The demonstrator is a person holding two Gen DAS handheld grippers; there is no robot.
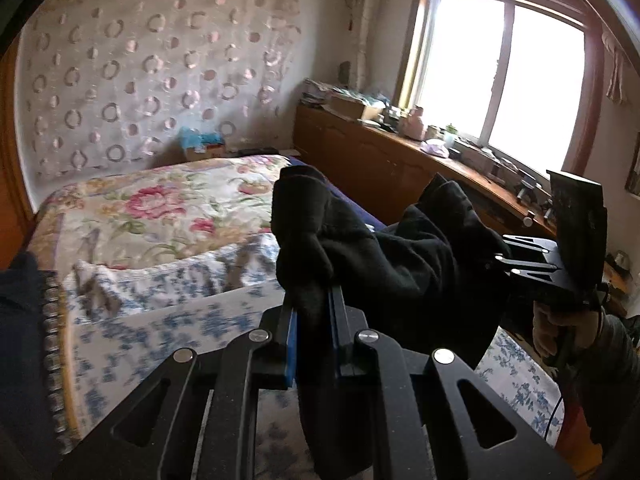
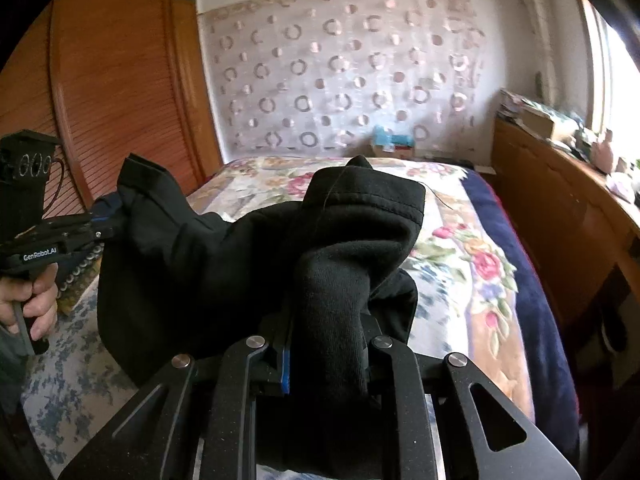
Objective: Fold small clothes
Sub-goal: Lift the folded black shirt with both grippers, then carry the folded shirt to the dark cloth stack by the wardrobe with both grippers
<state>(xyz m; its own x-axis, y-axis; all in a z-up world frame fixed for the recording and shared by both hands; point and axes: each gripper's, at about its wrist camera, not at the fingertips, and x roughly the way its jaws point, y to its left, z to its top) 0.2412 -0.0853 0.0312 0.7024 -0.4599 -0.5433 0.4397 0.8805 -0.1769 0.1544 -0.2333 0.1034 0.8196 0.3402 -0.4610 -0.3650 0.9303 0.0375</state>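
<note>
While both devices are raised over the bed [image 2: 472, 240], the surroundings read as follows: a floral quilt covers the far part of the bed, a blue-and-white printed sheet [image 1: 132, 328] covers its near end, and a dark blue blanket [image 2: 516, 240] runs along the bed's window-side edge. Beyond the head of the bed hangs a sheer curtain with ring patterns [image 1: 152, 68]; a small cardboard box [image 1: 204, 148] with something turquoise in it sits at the head end, contents not legible. A long wooden cabinet [image 1: 376, 164] stands beside the bed under the window [image 1: 508, 80], its top crowded with boxes, papers and small items too blurred to name. A louvred wooden wardrobe door [image 2: 108, 92] stands on the opposite side of the bed. Nothing lies between the two grippers except the garment itself. The black garment [image 1: 400, 264], thick, matte and fleece-like, hangs in the air above the near end of the bed, sagging in a slack curve between its two held ends, with a stitched hem visible in the right wrist view. Left gripper [image 1: 314, 300]: jaws narrow, clamped on a bunched fold of the garment that sticks up past the blue pads. Right gripper [image 2: 326, 332]: jaws narrow, pinching a thick rolled wad at the other end. A hand [image 2: 34, 300] grips the left device's handle.
</note>
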